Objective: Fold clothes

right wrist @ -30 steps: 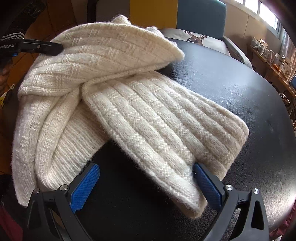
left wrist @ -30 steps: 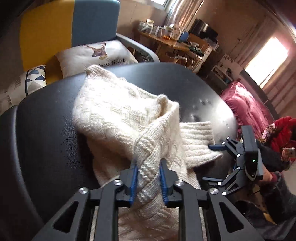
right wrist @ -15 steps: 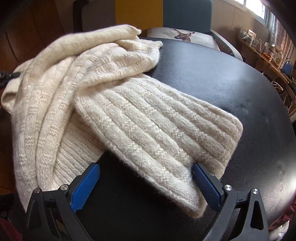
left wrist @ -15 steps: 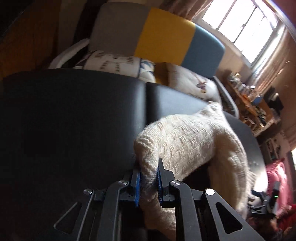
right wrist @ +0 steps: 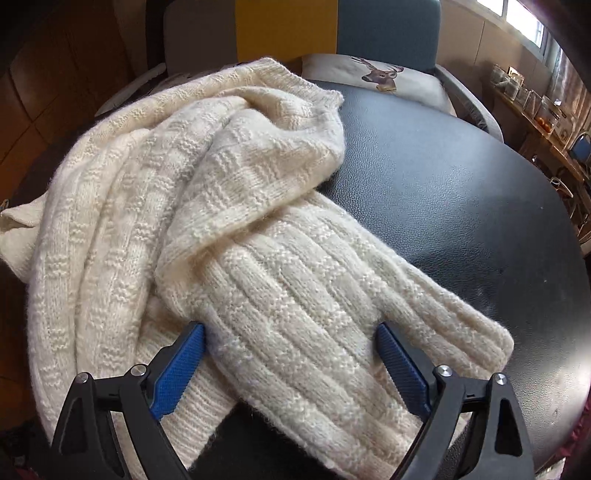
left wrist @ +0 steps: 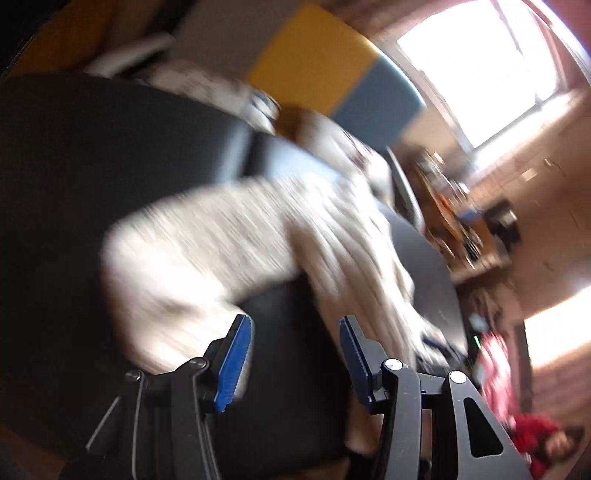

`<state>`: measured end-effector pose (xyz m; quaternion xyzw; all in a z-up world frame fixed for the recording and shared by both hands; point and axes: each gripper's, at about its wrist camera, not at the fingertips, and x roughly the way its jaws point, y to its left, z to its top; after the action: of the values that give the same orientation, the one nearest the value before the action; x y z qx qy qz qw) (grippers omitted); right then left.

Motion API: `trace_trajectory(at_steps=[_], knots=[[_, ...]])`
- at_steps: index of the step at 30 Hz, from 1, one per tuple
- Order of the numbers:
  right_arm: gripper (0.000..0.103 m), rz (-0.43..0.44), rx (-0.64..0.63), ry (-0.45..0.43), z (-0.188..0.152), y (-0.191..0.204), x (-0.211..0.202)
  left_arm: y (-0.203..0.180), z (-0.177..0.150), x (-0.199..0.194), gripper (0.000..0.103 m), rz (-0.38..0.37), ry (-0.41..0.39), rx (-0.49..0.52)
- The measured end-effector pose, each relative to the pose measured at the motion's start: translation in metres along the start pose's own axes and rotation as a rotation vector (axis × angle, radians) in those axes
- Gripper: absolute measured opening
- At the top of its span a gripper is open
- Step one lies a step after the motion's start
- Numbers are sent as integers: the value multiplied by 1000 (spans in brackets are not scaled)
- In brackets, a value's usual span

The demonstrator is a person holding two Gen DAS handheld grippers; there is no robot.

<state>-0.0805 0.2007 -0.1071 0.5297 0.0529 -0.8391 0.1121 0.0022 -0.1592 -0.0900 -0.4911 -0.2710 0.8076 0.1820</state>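
Sweater (right wrist: 229,229) bunched on black table (right wrist: 461,206); left gripper (left wrist: 295,354), right gripper (right wrist: 291,354) spread, empty; no legible writing.

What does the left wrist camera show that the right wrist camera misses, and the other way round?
Only the left wrist view, which is blurred, shows a big bright window, something red low on the right, and the left tool open with nothing between its pads. Only the right wrist view shows a deer-print cushion, the sweater's sharp ribbed knit, and the right tool open astride a folded sleeve. Both show the cream sweater on the black surface and the yellow-and-blue chair back.
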Motion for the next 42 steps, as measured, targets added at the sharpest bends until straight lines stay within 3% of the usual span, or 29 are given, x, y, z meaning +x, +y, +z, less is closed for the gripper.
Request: trace_trajectory(at_steps=[4,9,11,12,13,14,19,21,24,26,30,35,42], knots=[[103,-2,-22,-7,-5,3,6,-25,-41,67,50,-137,188,-44],[103,22,-27,-4,-6,-2,8,-45,-72,109,50,-220,272,-113],[103,20,-32,0,-6,-2,9,-51,-73,114,49,-233,255,-123],[103,19,-35,2,-6,-2,9,-54,-73,112,35,-226,230,-110],[103,21,-38,4,-6,-2,9,-56,-70,107,9,-210,196,-97],[103,27,-43,5,-7,-4,9,-54,-67,98,7,-200,158,-104],[103,41,-35,28,-9,-18,7,-37,-46,52,6,-145,-29,-140],[103,25,-6,40,-10,-32,6,-15,-35,35,6,-54,-88,-164],[103,10,34,39,-11,-50,3,11,-34,21,7,100,-106,-156],[103,31,-1,10,-9,-42,-6,28,-43,20,8,140,-83,-196],[100,74,-71,-47,-4,-25,-24,51,-66,14,9,128,-62,-253],[100,128,-158,-119,1,-5,-47,19,-46,17,12,107,-100,-205],[98,224,-397,101,-3,53,-3,-33,-24,56,17,77,-21,-66]])
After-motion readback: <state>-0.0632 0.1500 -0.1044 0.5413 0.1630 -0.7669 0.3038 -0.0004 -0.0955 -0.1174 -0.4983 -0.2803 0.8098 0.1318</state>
